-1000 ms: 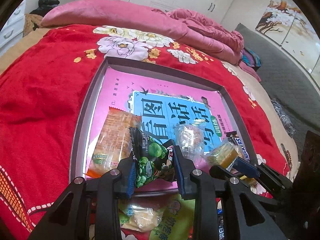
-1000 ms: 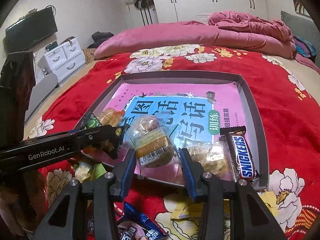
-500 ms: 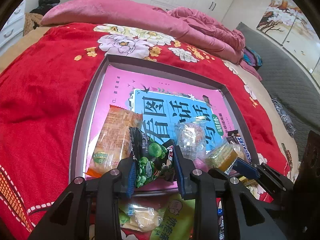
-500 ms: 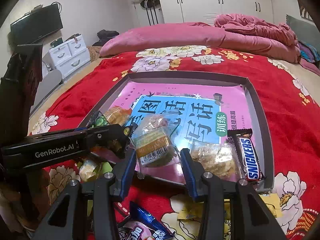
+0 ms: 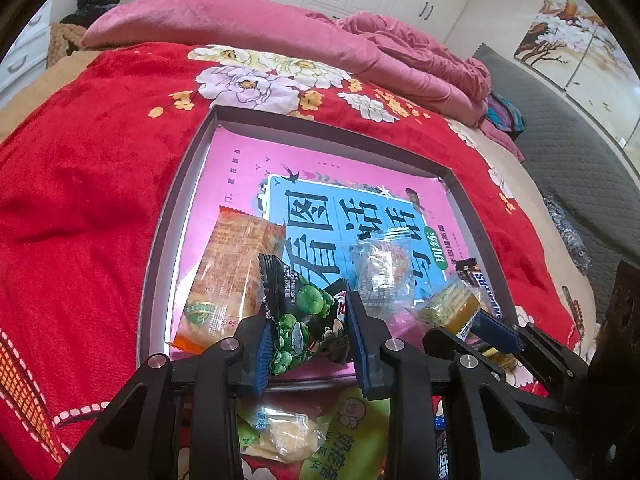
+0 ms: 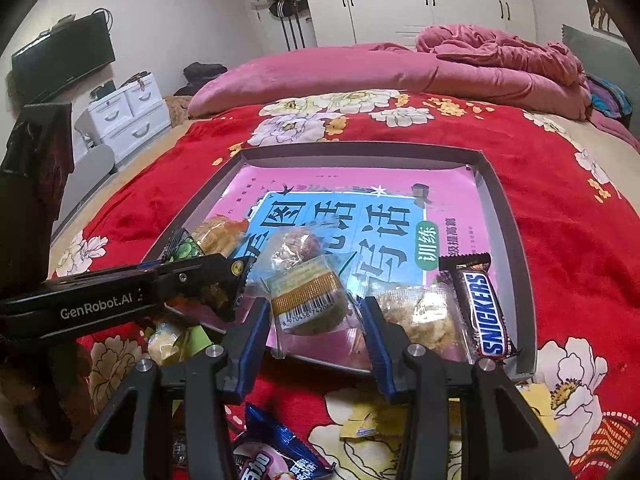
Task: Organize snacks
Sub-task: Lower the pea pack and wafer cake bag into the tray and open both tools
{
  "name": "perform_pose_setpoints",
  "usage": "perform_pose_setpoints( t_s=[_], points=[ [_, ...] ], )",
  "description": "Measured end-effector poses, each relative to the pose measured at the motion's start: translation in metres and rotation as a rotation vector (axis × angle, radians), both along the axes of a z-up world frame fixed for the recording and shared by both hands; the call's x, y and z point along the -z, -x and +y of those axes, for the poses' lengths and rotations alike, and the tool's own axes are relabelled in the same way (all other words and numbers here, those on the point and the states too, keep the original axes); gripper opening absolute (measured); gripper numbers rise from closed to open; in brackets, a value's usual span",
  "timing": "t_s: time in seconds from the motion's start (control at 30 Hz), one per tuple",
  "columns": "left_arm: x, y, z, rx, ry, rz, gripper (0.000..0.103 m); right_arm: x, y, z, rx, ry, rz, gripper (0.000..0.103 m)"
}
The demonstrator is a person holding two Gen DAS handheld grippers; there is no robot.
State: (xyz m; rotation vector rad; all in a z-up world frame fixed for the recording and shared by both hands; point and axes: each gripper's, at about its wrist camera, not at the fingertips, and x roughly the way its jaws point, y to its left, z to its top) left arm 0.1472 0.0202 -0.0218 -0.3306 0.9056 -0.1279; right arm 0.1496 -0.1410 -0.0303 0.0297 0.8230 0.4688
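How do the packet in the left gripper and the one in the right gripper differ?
The green pea packet is black and opaque with green printing; the clear pastry packet shows its contents and a barcode label. The left gripper pinches the peas narrowly; the right gripper stands wider around the pastry. Both sit at the tray's near edge.

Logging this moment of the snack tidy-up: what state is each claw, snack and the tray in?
Left claw: shut on green pea packet.
Right claw: shut on clear-wrapped pastry.
Snickers bar: lying in tray, sealed.
Orange cracker pack: lying in tray.
Tray: partly filled.
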Motion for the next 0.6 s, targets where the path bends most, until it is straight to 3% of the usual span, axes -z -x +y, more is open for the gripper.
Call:
perform_pose_setpoints(
  t_s=[0.6],
  points=[
    [-0.002, 0.002, 0.003, -0.009, 0.010, -0.007, 0.036, -0.006, 0.002, -0.010, 0.026, -0.014, -0.016, 0.054]
  ],
)
